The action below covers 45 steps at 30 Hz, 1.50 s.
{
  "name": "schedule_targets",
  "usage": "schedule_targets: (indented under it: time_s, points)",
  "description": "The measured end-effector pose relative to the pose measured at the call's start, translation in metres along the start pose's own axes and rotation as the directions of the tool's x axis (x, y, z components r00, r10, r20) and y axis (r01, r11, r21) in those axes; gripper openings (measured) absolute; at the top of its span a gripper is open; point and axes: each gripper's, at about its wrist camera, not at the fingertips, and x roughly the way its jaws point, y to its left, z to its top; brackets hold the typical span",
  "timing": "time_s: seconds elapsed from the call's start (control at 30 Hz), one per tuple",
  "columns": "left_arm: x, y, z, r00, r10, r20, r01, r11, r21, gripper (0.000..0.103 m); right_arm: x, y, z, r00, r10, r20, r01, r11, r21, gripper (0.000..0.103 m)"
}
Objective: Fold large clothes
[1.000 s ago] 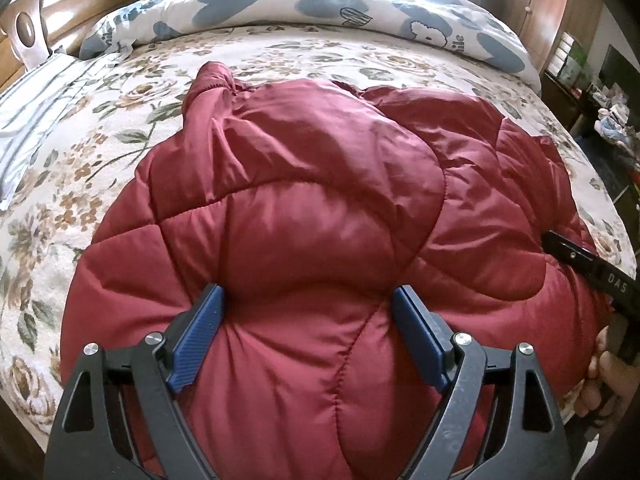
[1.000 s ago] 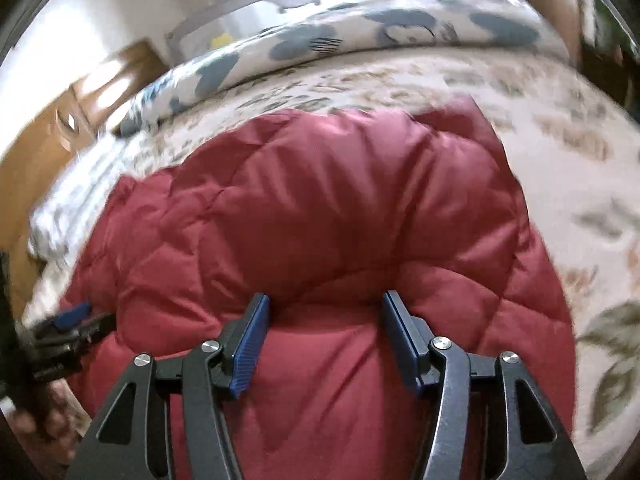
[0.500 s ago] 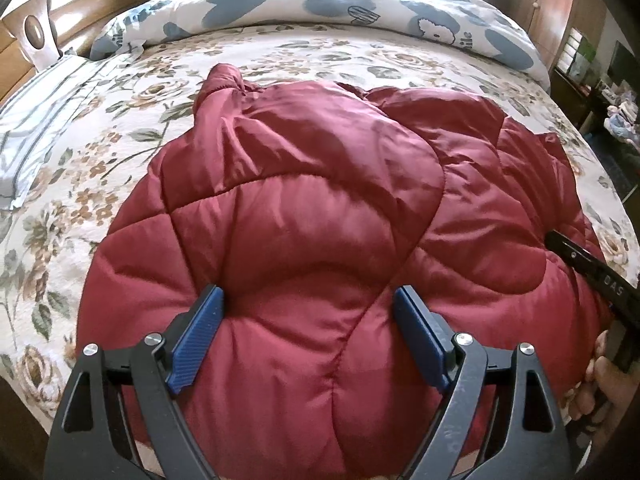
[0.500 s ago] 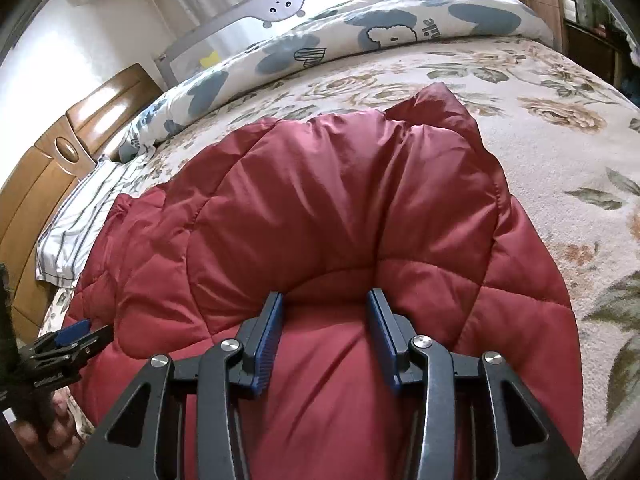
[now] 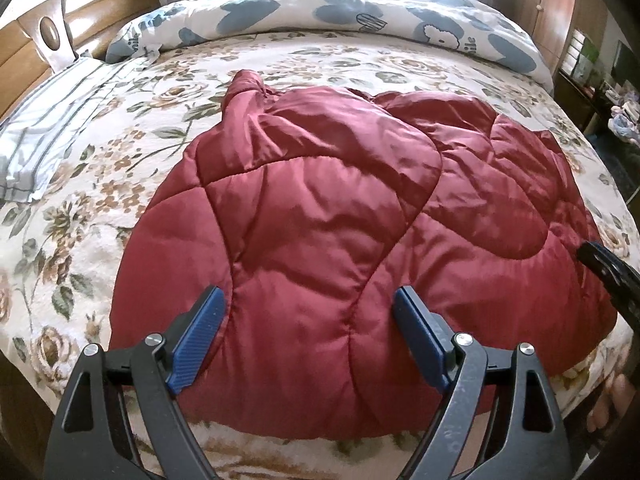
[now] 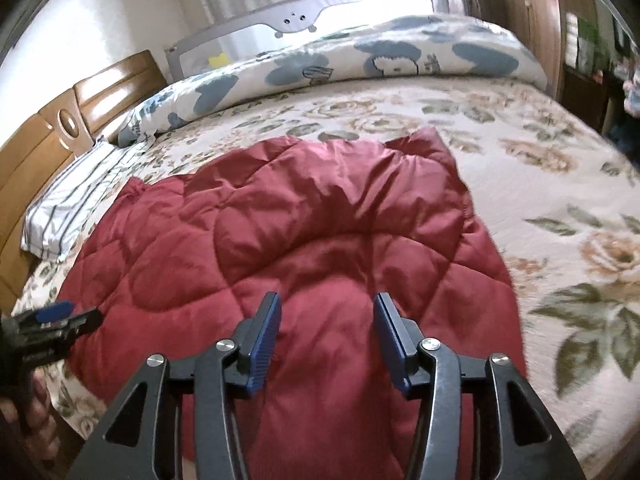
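A dark red quilted jacket (image 5: 320, 216) lies folded into a bulky bundle on the floral bedspread (image 5: 100, 184), close to the bed's near edge. My left gripper (image 5: 308, 296) hovers over its near left part, wide open, with nothing pinched between the blue pads. My right gripper (image 6: 328, 300) hangs above the jacket's (image 6: 320, 240) near right part; its jaws are opening and the pads do not press on the fabric. Each gripper also shows at the edge of the other's view: the right gripper (image 5: 608, 276) and the left gripper (image 6: 52, 320).
A rolled duvet with blue prints (image 5: 340, 16) runs along the far side of the bed. A striped pillow (image 5: 44, 120) lies at the left by the wooden headboard (image 5: 60, 40). Wooden cabinets (image 5: 548, 12) and clutter stand to the right of the bed.
Both grippers have drawn back and up from the jacket, so more of the bedspread shows in front of it. The right jaws narrowed, then widened again.
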Motion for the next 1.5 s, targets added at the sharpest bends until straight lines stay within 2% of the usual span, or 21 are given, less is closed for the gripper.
schedule_targets:
  time_s: [0.17, 0.3, 0.57, 0.83, 0.93, 1.07, 1.27, 1.5]
  points:
    - [-0.007, 0.001, -0.006, 1.0, 0.01, 0.009, -0.01, 1.0, 0.003, 0.087, -0.013, -0.002, -0.017, 1.0, -0.015, -0.015, 0.015, 1.0, -0.019, 0.052]
    - [-0.013, 0.003, -0.01, 0.999, 0.03, 0.017, -0.03, 1.0, 0.01, 0.087, -0.007, -0.01, -0.029, 0.998, -0.035, -0.046, 0.034, 0.999, -0.022, 0.057]
    - [-0.012, 0.01, -0.016, 0.997, 0.064, 0.032, -0.064, 0.998, 0.012, 0.087, -0.003, -0.015, -0.039, 0.998, -0.025, -0.051, 0.025, 1.0, 0.001, 0.057]
    - [0.003, 0.007, -0.024, 0.995, 0.096, 0.035, -0.098, 0.994, 0.047, 0.095, -0.003, -0.017, -0.043, 0.999, -0.021, -0.049, 0.021, 1.0, 0.009, 0.057]
    - [0.007, 0.009, -0.023, 0.995, 0.094, 0.028, -0.095, 0.995, 0.043, 0.097, -0.011, -0.006, -0.041, 0.998, -0.065, -0.026, 0.064, 0.998, -0.026, 0.057]
    - [0.008, 0.01, -0.024, 0.995, 0.091, 0.03, -0.092, 0.995, 0.041, 0.098, -0.027, 0.017, -0.032, 0.998, -0.038, 0.04, 0.041, 0.995, -0.092, 0.057]
    - [0.01, 0.01, -0.023, 0.996, 0.089, 0.026, -0.09, 0.995, 0.035, 0.103, 0.003, 0.026, -0.031, 0.998, -0.041, -0.049, 0.034, 0.99, -0.133, 0.058]
    - [0.014, 0.011, -0.024, 0.996, 0.085, 0.024, -0.086, 0.996, 0.026, 0.103, 0.011, 0.012, -0.037, 0.999, -0.015, -0.049, 0.011, 0.996, -0.088, 0.062]
